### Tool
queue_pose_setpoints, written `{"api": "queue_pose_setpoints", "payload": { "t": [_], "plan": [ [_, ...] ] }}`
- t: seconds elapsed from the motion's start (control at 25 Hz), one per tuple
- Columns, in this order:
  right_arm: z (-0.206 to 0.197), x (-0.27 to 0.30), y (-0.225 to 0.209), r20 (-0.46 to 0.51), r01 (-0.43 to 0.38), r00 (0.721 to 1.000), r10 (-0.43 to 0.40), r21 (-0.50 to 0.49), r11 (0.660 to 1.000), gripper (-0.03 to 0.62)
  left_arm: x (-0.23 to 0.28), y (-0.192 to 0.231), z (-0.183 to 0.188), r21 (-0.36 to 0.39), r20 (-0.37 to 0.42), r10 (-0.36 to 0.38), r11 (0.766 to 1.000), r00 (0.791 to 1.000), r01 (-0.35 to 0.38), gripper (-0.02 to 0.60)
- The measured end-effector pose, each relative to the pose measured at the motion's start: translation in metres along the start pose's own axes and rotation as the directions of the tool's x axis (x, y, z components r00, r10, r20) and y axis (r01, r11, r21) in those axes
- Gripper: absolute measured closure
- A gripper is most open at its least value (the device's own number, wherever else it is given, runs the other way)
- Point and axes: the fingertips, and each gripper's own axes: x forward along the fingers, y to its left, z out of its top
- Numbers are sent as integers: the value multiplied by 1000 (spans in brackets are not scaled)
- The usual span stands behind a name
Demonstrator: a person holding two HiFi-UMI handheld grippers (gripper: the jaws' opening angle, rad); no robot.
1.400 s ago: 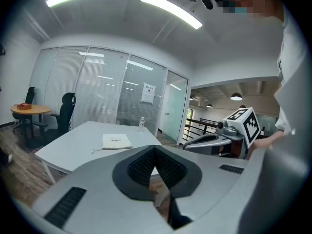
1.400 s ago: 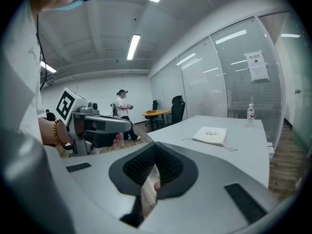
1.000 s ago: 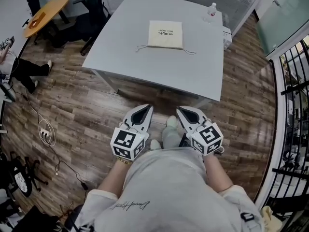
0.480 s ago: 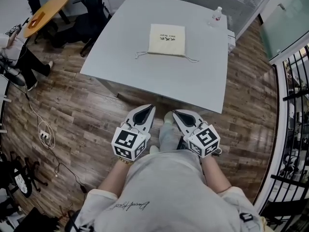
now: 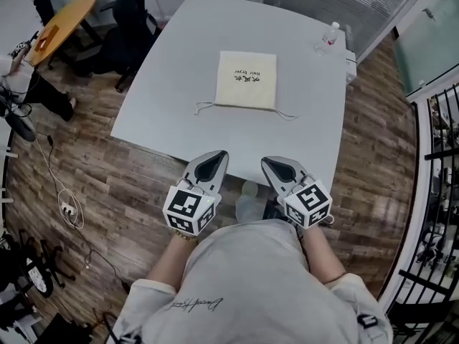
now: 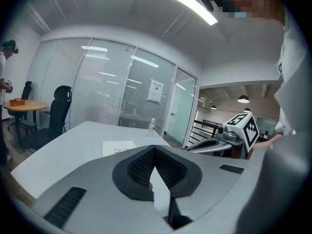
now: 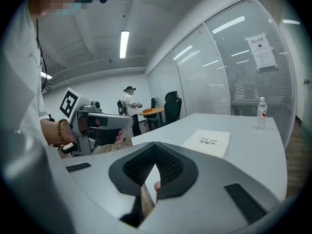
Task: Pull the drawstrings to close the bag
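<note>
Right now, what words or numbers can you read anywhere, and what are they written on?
Nothing here is clear enough to quote.
bag: two short lines of dark print, too small to read.
paper notice on the glass wall: red heading over small print, too blurred to read.
grey shirt: one line of cursive writing, cannot be made out.
bottle: label too small to read.

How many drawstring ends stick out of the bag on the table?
2. The left drawstring trails from the near-left corner of the cloth bag, and the right drawstring from its near-right corner. Both lie on the white table.
</note>
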Motion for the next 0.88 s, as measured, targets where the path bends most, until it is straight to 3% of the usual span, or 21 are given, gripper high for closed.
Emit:
{"api": "queue_pose_setpoints", "payload": {
  "t": [0.36,0.88],
  "plan": [
    [28,35,-60,-16,-35,999,34,-11,999,572,57,37,25,-18,-5,40,999,999,-40,572],
    [40,34,-114,-2,-13,1000,13,-4,1000,572,104,38,37,10,-23,29,1000,999,-29,572]
  ]
}}
